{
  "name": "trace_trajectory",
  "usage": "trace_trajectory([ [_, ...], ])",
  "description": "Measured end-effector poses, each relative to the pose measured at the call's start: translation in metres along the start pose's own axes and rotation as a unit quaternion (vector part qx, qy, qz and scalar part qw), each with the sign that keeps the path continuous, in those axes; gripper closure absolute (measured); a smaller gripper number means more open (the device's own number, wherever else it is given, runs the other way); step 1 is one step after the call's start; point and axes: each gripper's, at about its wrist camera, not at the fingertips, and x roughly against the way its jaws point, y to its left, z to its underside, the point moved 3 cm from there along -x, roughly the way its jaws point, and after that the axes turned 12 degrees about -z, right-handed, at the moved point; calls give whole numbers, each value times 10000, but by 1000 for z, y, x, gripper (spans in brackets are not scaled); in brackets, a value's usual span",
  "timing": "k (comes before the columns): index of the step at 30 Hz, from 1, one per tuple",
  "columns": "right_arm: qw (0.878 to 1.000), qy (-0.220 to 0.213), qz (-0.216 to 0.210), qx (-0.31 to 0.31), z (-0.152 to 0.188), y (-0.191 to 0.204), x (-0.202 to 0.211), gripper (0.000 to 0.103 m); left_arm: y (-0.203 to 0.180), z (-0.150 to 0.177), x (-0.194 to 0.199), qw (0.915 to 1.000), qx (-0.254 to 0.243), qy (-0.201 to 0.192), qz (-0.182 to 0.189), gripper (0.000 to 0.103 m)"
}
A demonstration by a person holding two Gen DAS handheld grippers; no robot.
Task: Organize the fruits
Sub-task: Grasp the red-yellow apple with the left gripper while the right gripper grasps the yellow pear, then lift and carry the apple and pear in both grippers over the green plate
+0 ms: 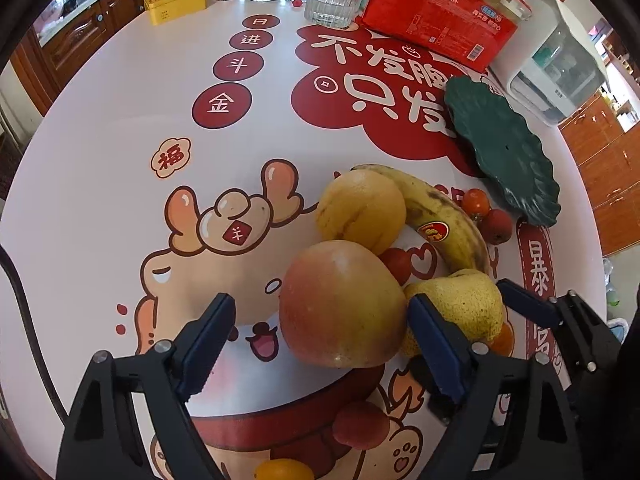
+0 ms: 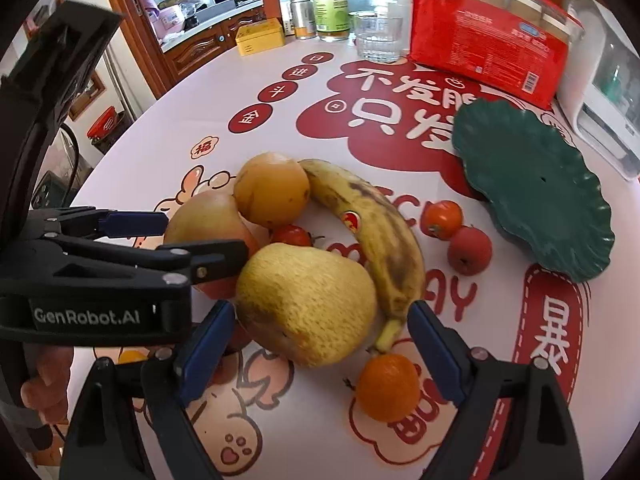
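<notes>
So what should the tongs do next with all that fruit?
Probably close the left tongs on the apple: their jaws stand open on either side of it. The green plate holds no fruit yet, so it could go there.

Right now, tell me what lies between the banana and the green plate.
Two small red fruits: a tomato and a small apple, touching each other, between the banana and the plate. The right wrist view shows it best.

"GenRobot.AI" on left hand-held gripper [image 2: 200, 236]; tablecloth [image 2: 248, 120] "福".
</notes>
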Motion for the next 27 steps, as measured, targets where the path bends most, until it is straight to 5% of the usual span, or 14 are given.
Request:
trace_trajectory([
  [4,9999,2,50,92,-2,5,-9,16,-1,-1,-1,10000,5,-21,66,20],
  [7,9997,-36,168,155,-2,5,-11,27,-1,-3,-2,9999,36,-9,143,23],
  [15,9996,-146,176,142,1,2,-9,28,-1,0,-5,9980,129,141,595,38],
  [27,9997,-228,66,-48,9,1,9,28,-9,11,21,9996,-202,-172,109,39],
])
